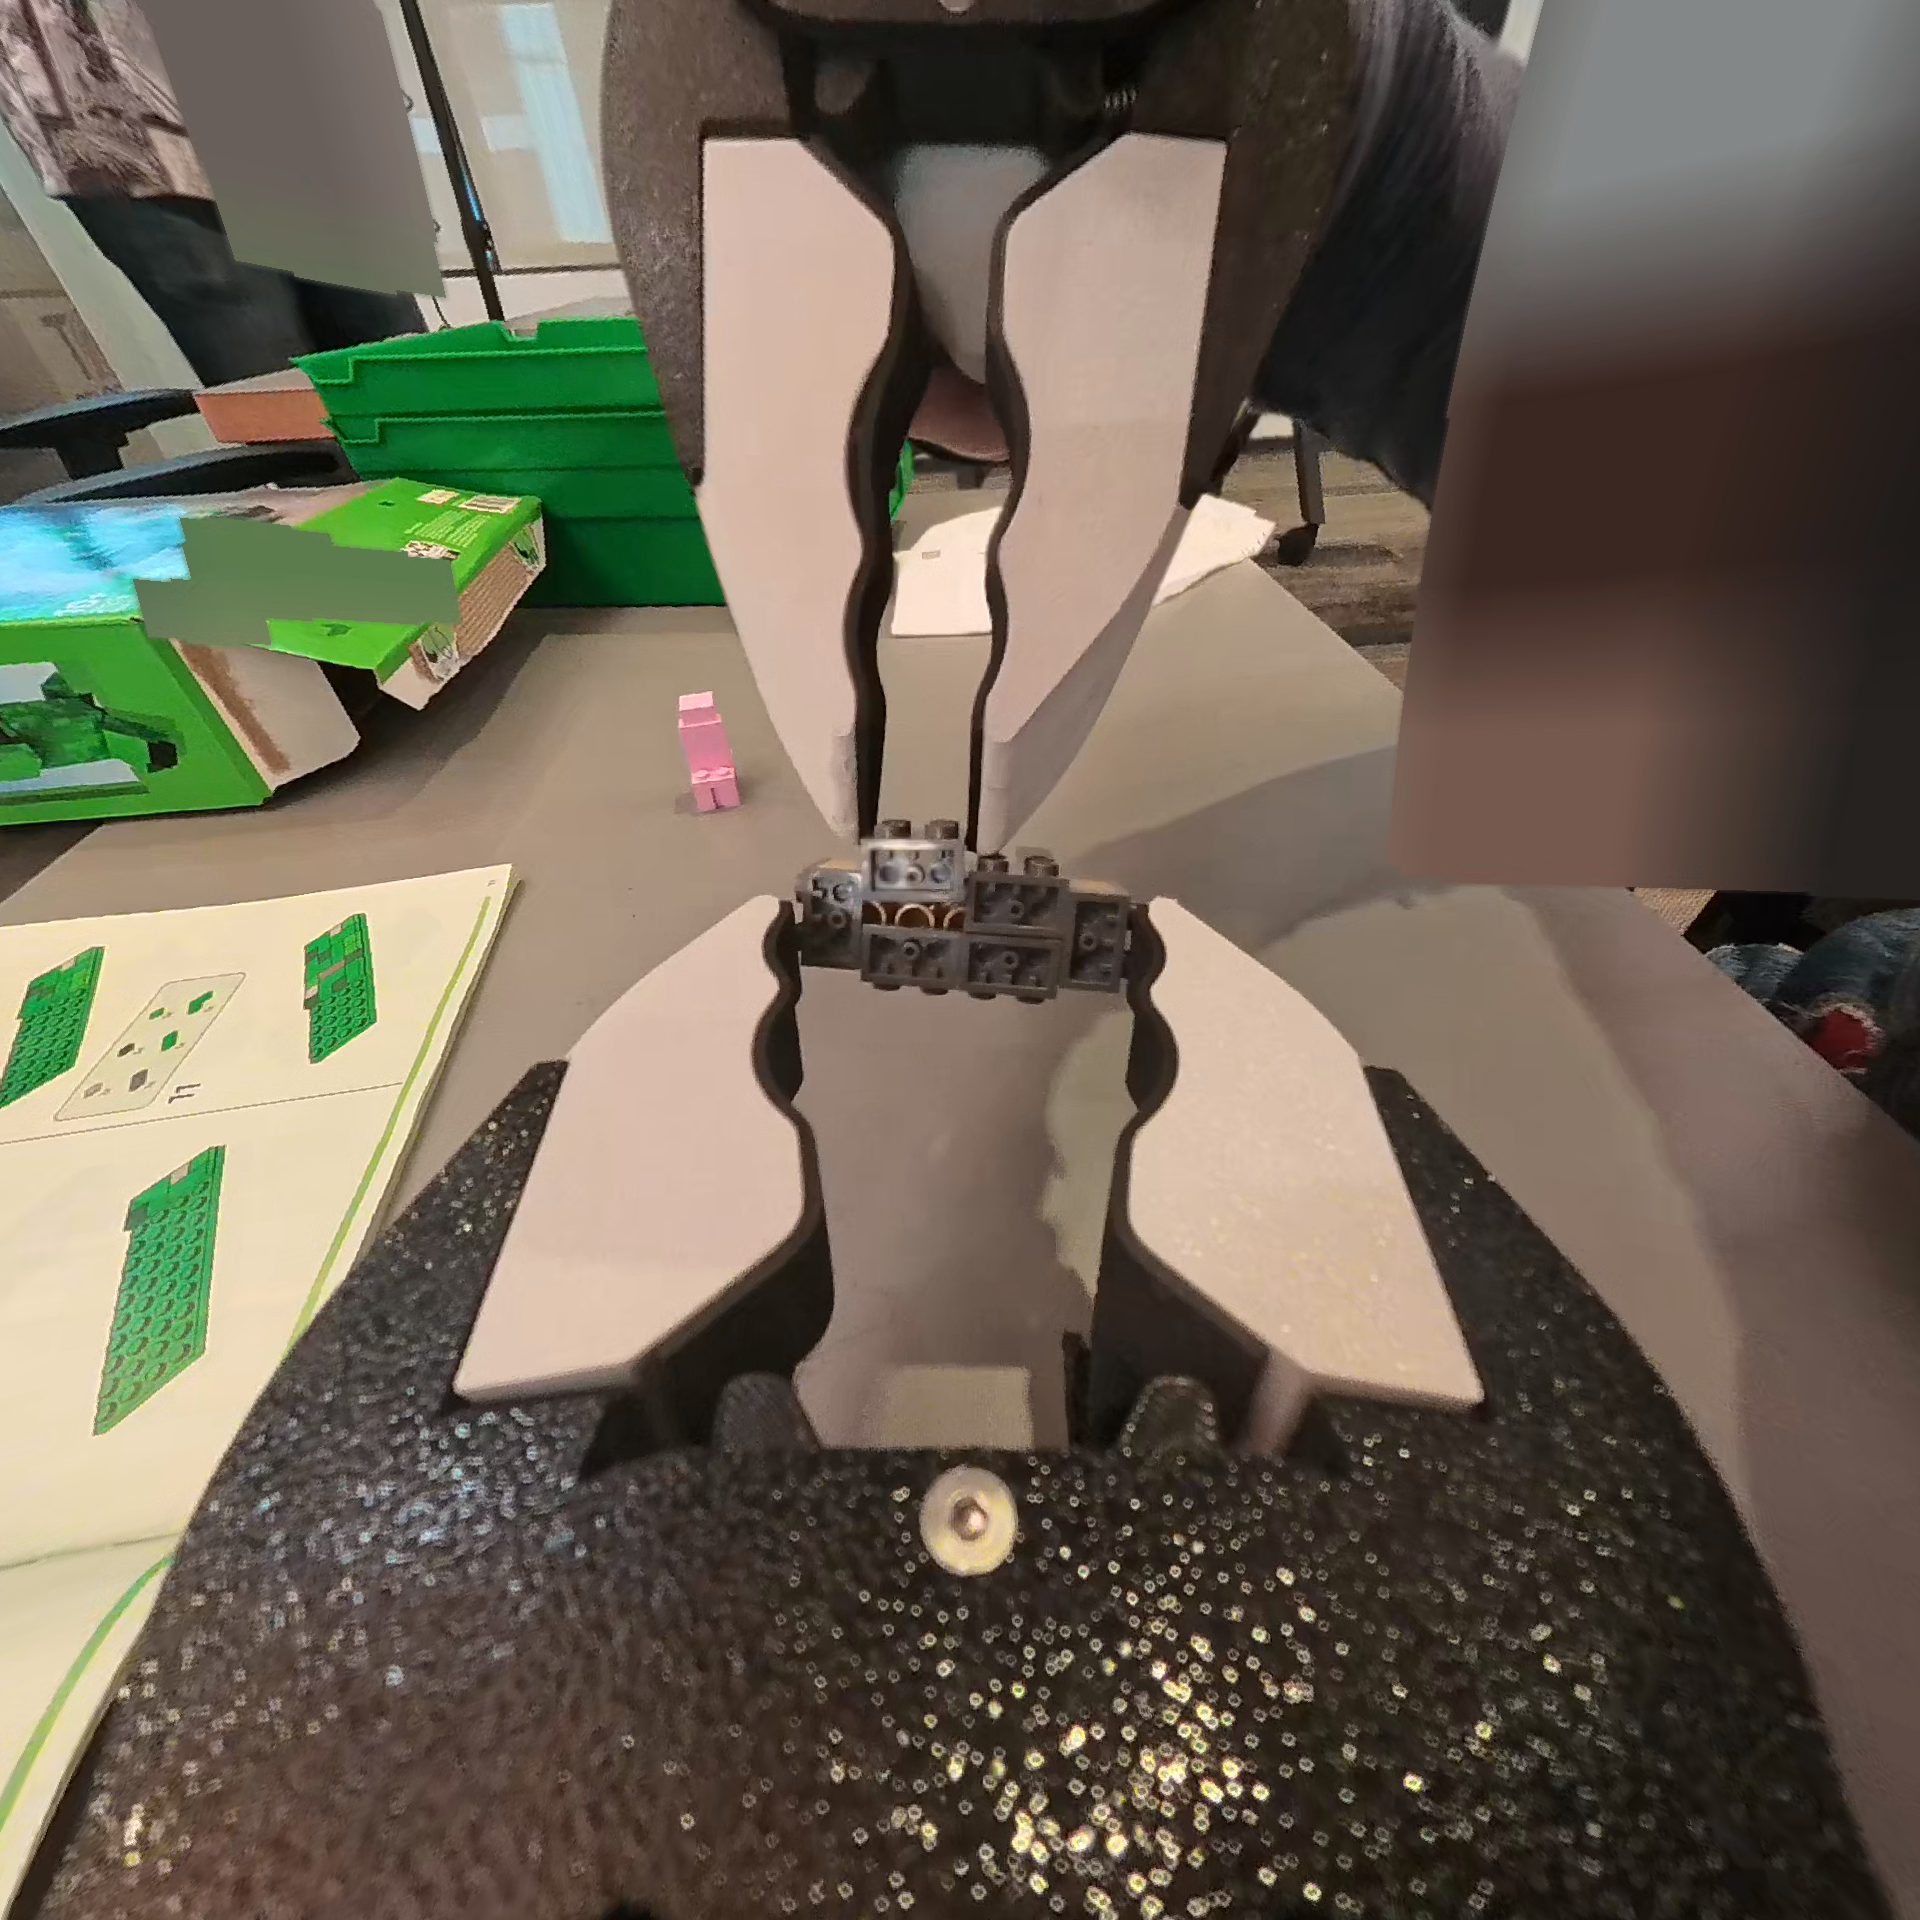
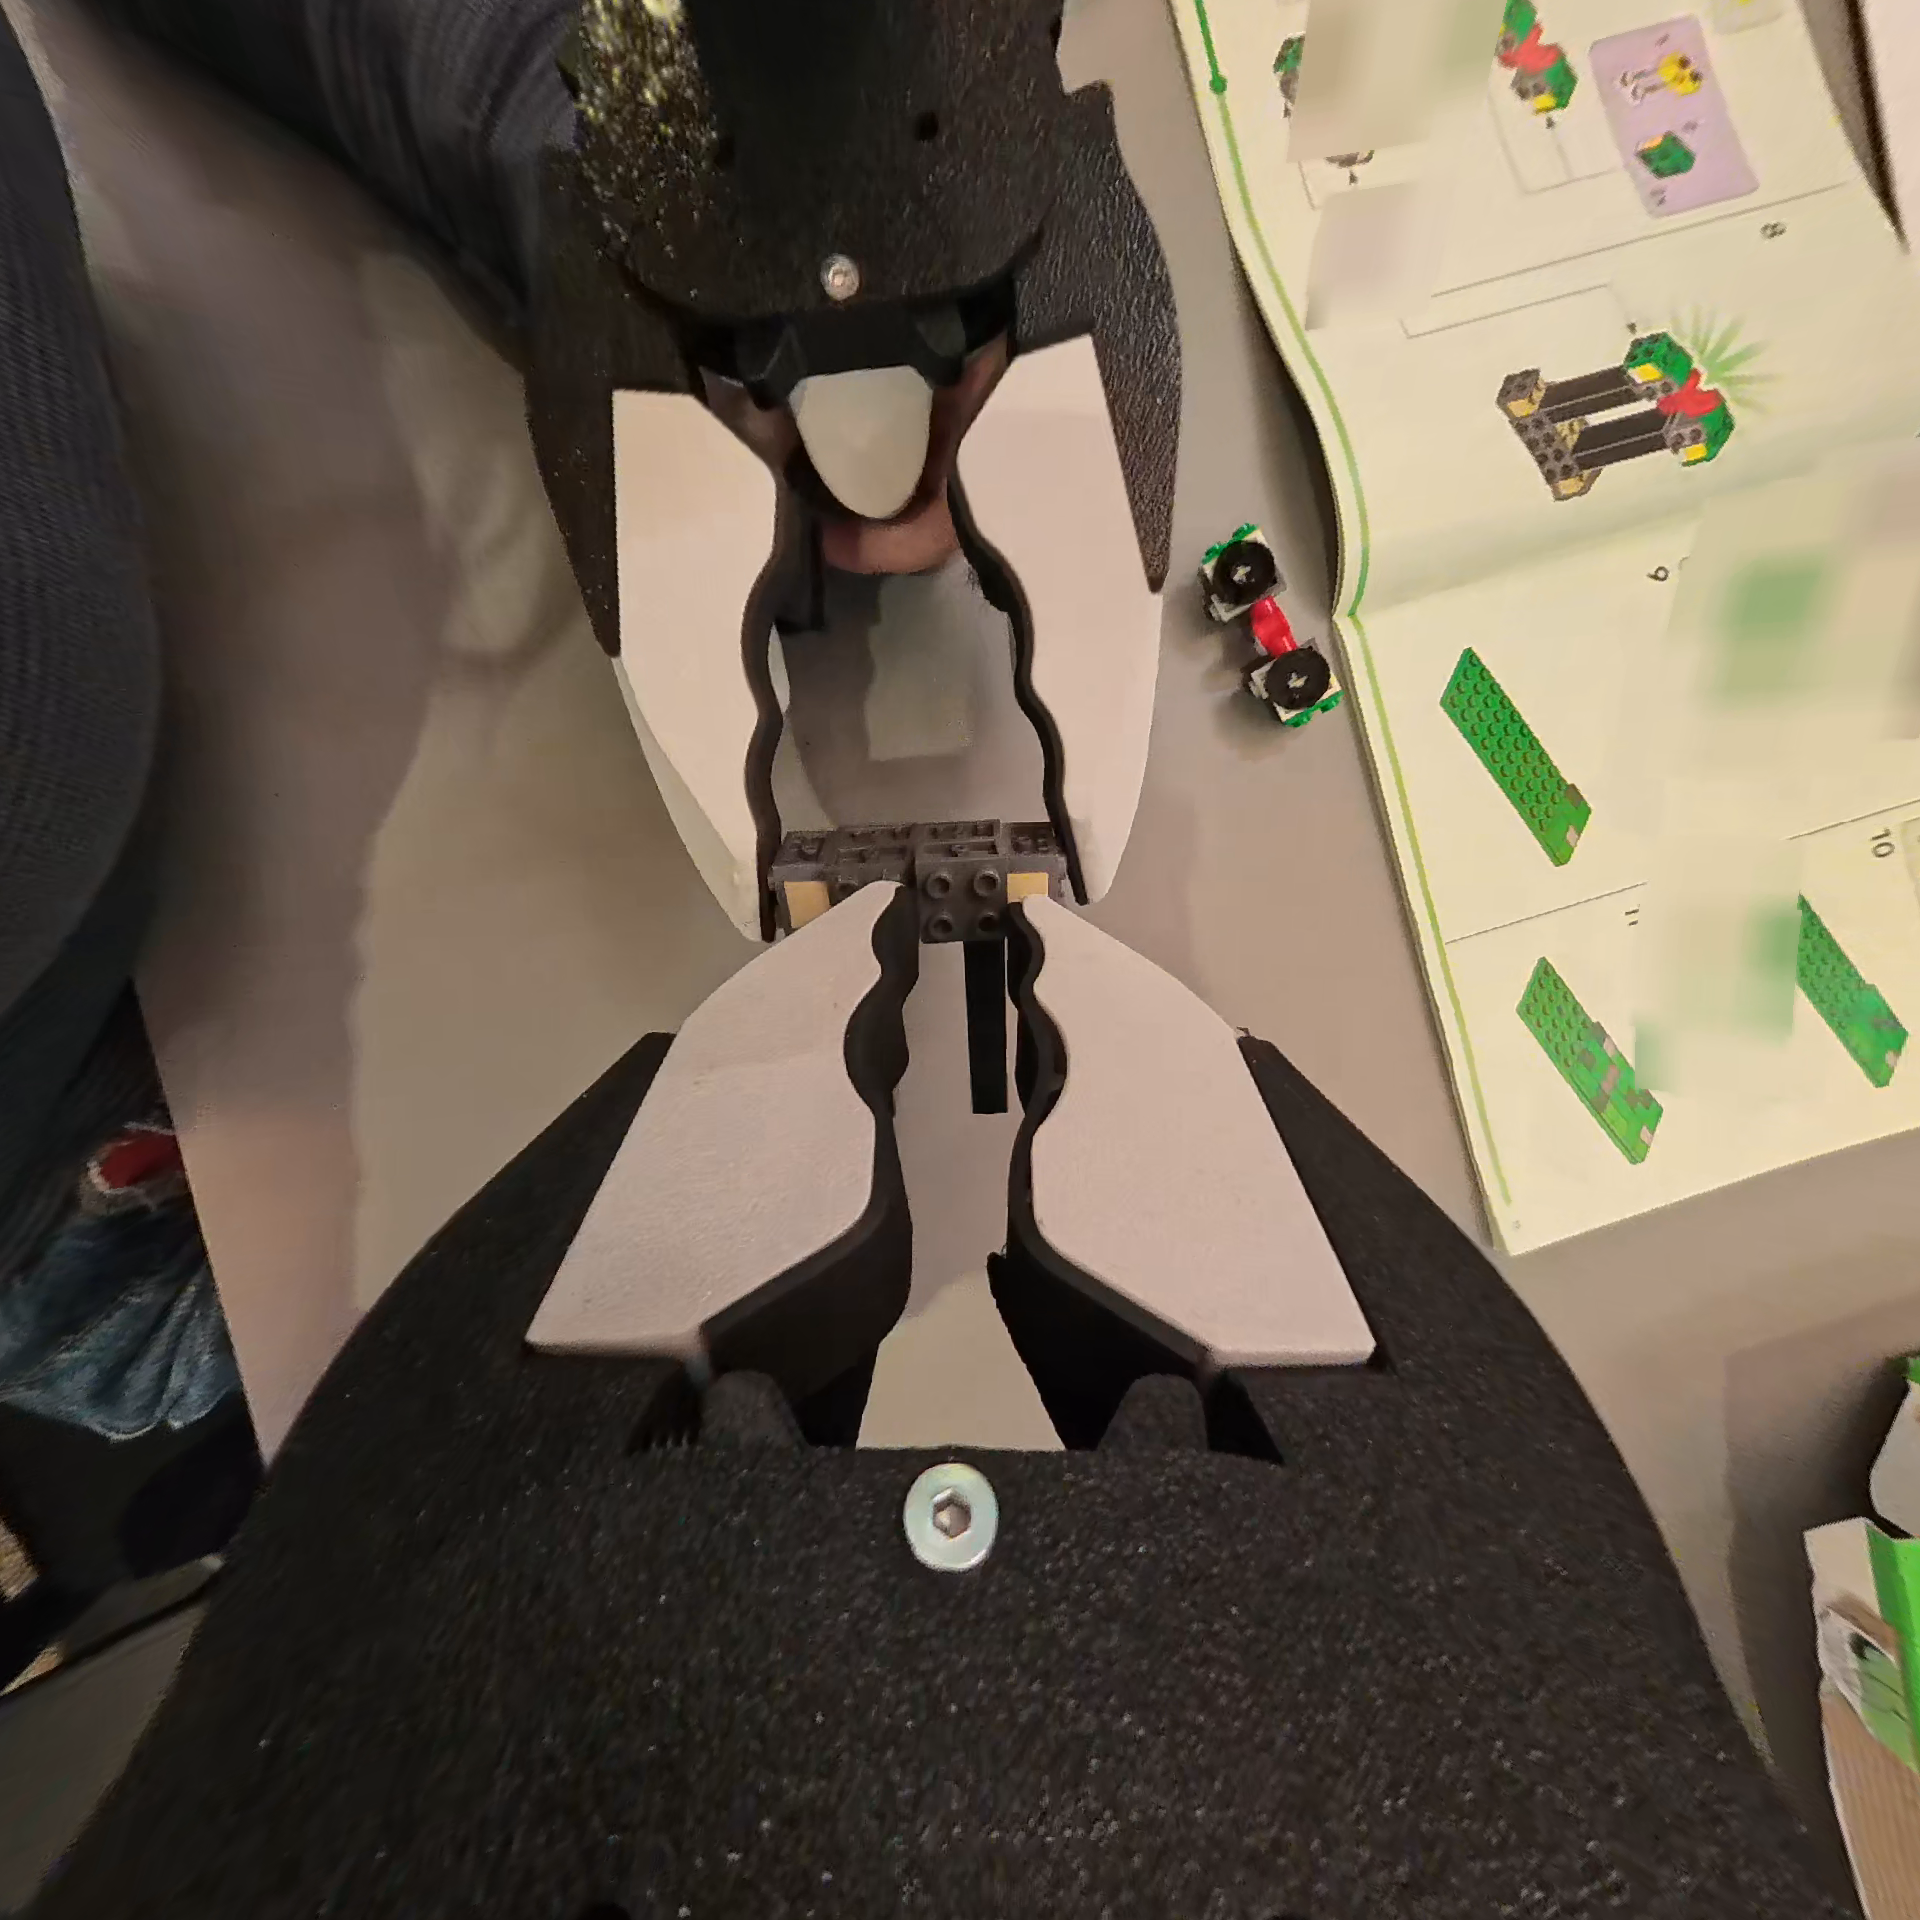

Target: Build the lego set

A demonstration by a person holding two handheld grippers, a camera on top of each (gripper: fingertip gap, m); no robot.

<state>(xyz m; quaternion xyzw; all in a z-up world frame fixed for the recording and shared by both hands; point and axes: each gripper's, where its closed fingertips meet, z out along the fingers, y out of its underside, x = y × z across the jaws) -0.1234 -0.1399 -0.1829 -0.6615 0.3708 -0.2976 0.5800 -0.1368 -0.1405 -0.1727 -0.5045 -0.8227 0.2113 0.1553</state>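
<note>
The right gripper (image 2: 961, 914) pinches a small dark grey brick (image 2: 961, 902) between its fingertips, and a black bar hangs from the brick. That brick sits against the dark grey assembly (image 2: 920, 852), which the left gripper (image 2: 920, 883) clamps from the far side. Right of the assembly lies a small green, red and black piece (image 2: 1268, 623), and beyond it the open instruction booklet (image 2: 1621, 623) on the grey table (image 2: 1226, 883).

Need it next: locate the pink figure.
Left wrist view, left of centre: the pink figure stands on the grey table, between the green box and the far tongs.
</note>
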